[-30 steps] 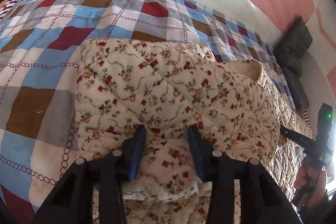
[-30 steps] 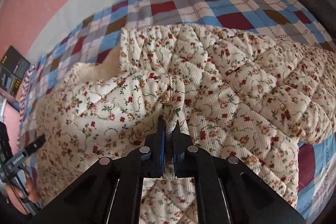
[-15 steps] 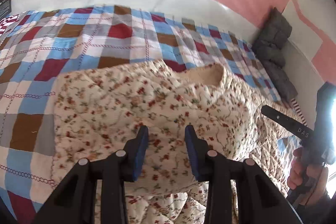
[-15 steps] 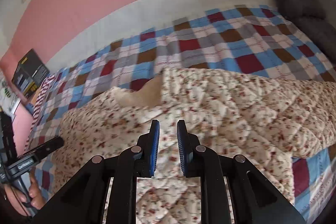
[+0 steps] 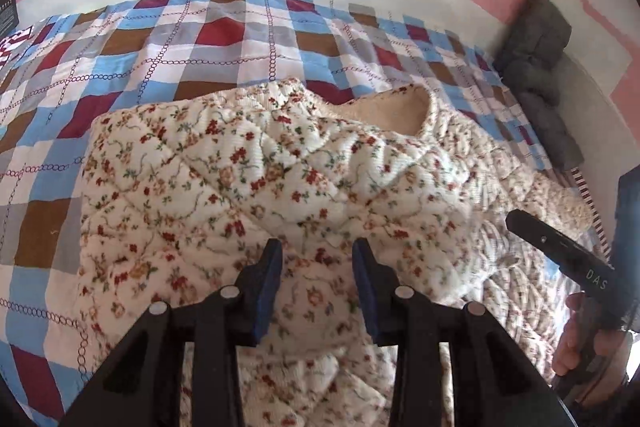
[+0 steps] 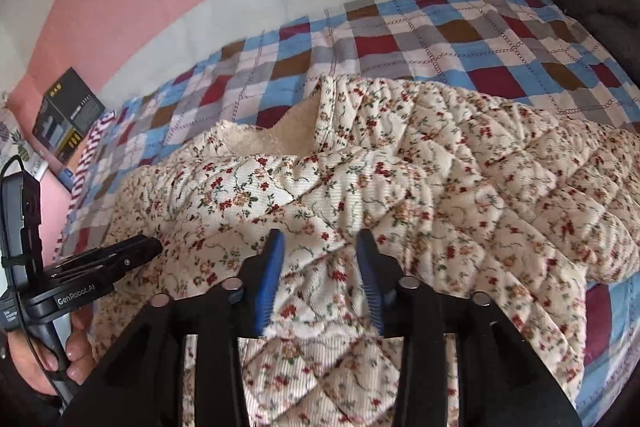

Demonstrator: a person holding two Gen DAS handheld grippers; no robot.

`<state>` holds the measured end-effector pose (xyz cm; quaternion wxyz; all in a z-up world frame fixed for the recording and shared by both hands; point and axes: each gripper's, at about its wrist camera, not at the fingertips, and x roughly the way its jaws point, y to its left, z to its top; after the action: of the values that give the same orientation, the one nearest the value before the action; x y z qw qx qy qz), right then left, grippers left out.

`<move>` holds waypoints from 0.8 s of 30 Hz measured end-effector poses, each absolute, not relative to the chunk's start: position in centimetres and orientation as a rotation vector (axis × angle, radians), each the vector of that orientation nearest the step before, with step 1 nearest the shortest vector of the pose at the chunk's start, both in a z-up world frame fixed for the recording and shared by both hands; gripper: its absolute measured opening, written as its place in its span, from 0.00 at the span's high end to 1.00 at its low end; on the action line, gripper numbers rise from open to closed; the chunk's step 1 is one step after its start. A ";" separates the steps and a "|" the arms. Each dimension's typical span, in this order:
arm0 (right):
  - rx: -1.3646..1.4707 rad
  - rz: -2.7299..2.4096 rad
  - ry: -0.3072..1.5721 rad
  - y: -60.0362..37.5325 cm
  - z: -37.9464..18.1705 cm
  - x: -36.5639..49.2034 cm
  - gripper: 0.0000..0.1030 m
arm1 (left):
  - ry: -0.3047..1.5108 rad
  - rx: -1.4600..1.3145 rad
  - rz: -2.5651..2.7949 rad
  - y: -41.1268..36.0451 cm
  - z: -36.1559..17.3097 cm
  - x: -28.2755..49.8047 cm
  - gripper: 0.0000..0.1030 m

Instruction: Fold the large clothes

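Your left gripper (image 5: 316,259) hovers with jaws spread over the cream quilted jacket with small red flowers (image 5: 248,187), pinching nothing. Your right gripper (image 6: 320,251) has just been opening its jaws; nothing sits clamped between them. The jacket lies bunched on the blue, red and brown checked bedcover (image 5: 160,43), its fleece lining showing at the far side.

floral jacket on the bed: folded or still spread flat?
Partly folded. The floral jacket lies doubled over itself on the checked bedcover, its plain lining showing at the collar. Not a neat finished fold.
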<state>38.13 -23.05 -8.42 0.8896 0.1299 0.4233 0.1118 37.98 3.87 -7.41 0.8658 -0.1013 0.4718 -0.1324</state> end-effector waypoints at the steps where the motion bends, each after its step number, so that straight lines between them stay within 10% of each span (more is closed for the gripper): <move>1: 0.285 0.227 0.865 -24.1 -8.0 37.2 0.48 | 0.969 -0.227 -0.295 4.0 -6.7 36.8 0.64; 24: 0.970 -0.377 0.658 -60.5 -14.3 27.0 0.33 | 0.935 -0.158 -0.263 0.4 -6.9 32.6 0.62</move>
<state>26.96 -60.48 -14.28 0.8164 0.4550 0.3086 -0.1767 32.63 0.41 -6.88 0.8815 -0.0759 0.4487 -0.1261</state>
